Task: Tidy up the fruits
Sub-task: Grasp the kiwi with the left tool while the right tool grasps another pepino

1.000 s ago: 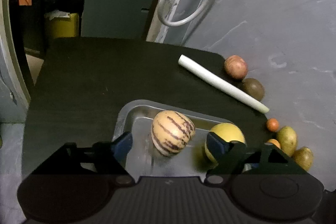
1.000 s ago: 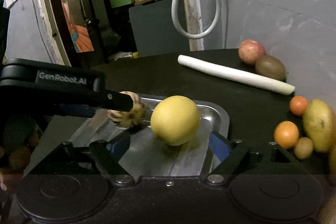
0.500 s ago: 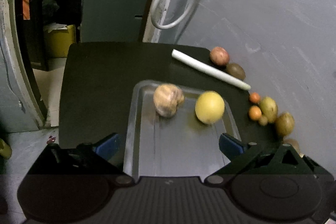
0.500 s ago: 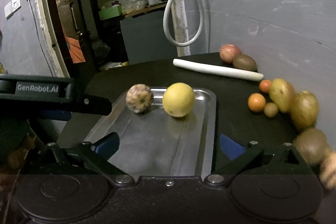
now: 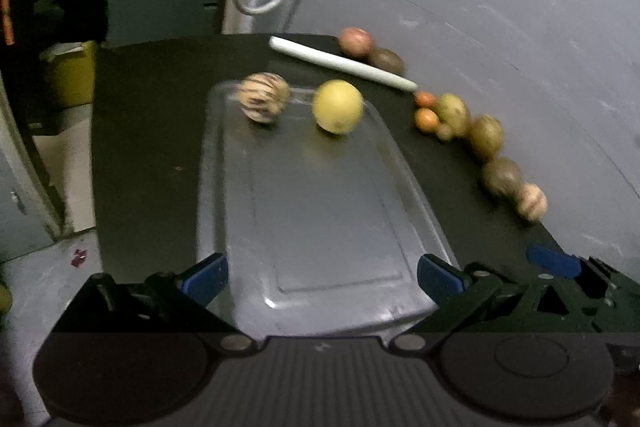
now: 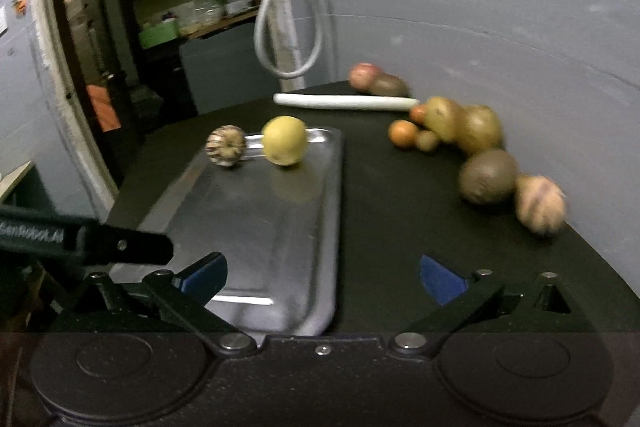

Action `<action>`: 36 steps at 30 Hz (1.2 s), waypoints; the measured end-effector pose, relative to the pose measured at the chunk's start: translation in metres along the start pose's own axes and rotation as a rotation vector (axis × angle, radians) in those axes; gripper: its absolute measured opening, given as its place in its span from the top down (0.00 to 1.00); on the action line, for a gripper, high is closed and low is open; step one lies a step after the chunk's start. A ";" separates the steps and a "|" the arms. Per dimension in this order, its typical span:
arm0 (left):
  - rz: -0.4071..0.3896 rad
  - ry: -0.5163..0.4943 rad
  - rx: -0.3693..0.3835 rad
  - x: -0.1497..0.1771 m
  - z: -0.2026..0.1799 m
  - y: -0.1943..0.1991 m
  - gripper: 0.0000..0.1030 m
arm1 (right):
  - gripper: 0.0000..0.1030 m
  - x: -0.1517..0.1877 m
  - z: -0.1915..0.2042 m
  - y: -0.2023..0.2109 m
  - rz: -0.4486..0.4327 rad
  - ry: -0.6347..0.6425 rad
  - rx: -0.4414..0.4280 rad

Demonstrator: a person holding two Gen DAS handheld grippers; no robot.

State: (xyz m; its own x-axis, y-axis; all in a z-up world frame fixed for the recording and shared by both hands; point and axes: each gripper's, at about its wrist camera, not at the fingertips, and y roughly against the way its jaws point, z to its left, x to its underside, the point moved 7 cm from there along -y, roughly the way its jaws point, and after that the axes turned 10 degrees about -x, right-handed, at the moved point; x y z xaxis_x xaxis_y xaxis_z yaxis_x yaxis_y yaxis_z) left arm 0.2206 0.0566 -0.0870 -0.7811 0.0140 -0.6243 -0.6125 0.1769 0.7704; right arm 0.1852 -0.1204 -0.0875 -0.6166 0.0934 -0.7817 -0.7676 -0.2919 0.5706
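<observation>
A metal tray (image 5: 320,219) (image 6: 256,227) lies on the black table. At its far end rest a striped melon (image 5: 263,97) (image 6: 225,146) and a yellow round fruit (image 5: 337,106) (image 6: 285,140), apart from each other. My left gripper (image 5: 320,277) hangs open over the tray's near end with nothing between its fingers. My right gripper (image 6: 323,273) is open too, empty, over the tray's near right corner. The left gripper's body (image 6: 80,241) shows at the left of the right wrist view.
Along the grey wall lie several loose fruits: two small oranges (image 6: 404,133), greenish-yellow ones (image 6: 478,129), a brown round one (image 6: 487,177), a striped one (image 6: 540,205), a red one (image 6: 363,75). A white stick (image 6: 344,102) lies behind the tray. The table's left edge (image 5: 94,163) drops to the floor.
Both grippers let go of their fruits, opened wide and pulled back from the tray's far end. The melon and the yellow fruit stay on the tray, now farther off.
</observation>
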 end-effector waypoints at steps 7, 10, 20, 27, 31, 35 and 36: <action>0.009 -0.070 0.062 0.011 -0.029 0.003 0.01 | 0.01 0.014 -0.023 0.025 -0.012 -0.055 0.081; 0.018 -0.097 0.090 0.015 -0.044 0.002 0.01 | 0.01 0.017 -0.035 0.034 -0.016 -0.074 0.117; 0.035 -0.154 0.172 0.003 -0.099 -0.020 0.01 | 0.01 0.021 -0.092 0.050 -0.024 -0.149 0.270; 0.033 -0.186 0.187 -0.016 -0.136 -0.042 0.01 | 0.01 0.018 -0.126 0.046 -0.025 -0.171 0.313; 0.034 -0.206 0.185 -0.032 -0.158 -0.060 0.01 | 0.01 0.012 -0.140 0.035 -0.028 -0.171 0.318; 0.030 -0.235 0.181 -0.047 -0.178 -0.080 0.01 | 0.01 0.004 -0.151 0.022 -0.027 -0.162 0.315; 0.031 -0.245 0.180 -0.050 -0.183 -0.086 0.01 | 0.01 0.003 -0.152 0.018 -0.025 -0.155 0.313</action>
State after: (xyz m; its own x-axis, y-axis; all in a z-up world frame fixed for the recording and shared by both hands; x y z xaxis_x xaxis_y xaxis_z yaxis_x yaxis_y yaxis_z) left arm 0.2896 -0.1394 -0.0982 -0.7331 0.2557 -0.6302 -0.5402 0.3440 0.7680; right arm 0.1963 -0.2703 -0.1182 -0.5974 0.2476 -0.7628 -0.7847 0.0158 0.6197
